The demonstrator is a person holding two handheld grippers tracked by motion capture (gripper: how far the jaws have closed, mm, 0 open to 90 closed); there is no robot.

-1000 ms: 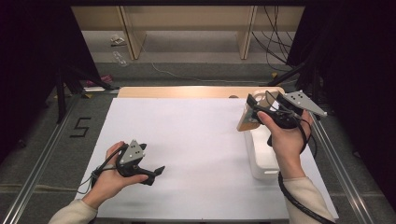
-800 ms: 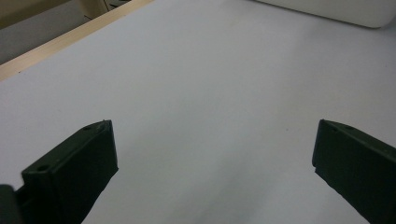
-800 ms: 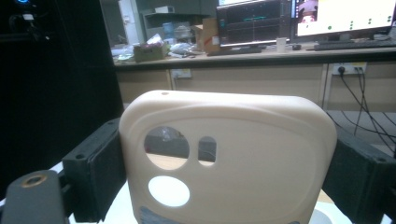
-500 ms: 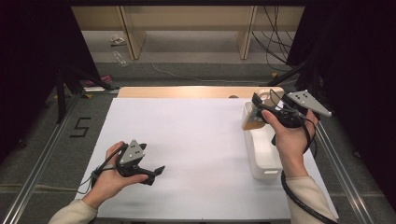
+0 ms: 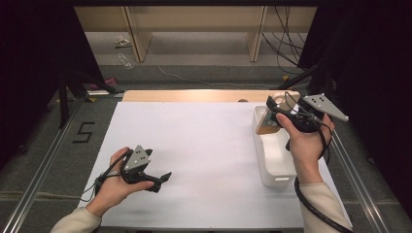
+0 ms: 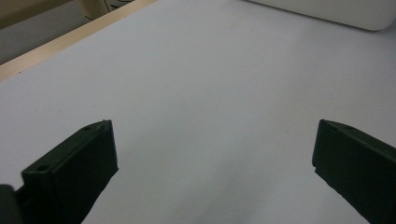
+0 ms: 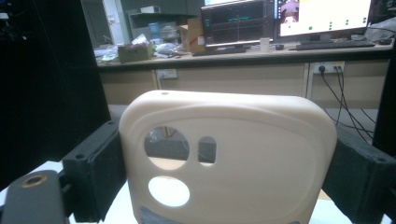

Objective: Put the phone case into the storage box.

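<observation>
Tabletop (image 5: pixel 204 145) covered in white lies bare from its middle out to 9 o'clock, with a wooden strip along the far edge at 12 o'clock and metal rails on the floor at both sides. A white bin (image 5: pixel 277 155) sits lengthwise along the 3 o'clock edge, its near end short of the front edge.

The left hand (image 5: pixel 114 182) rests low at 8 o'clock, wrist on the sheet, holding the left gripper (image 5: pixel 163 178) pointed toward 3 o'clock; in the left gripper view its jaws stand wide apart over bare white surface, released.

The right hand (image 5: pixel 303 141) is raised above the bin's far end at 2 o'clock, forearm running up the right edge. The right gripper (image 7: pixel 224 163) is clenched on a cream phone case (image 7: pixel 229 158), its jaws pressing both side edges, camera cutouts facing the lens.

Against half a second ago, the right hand and case sit slightly farther toward 3 o'clock; the left hand has not moved.
</observation>
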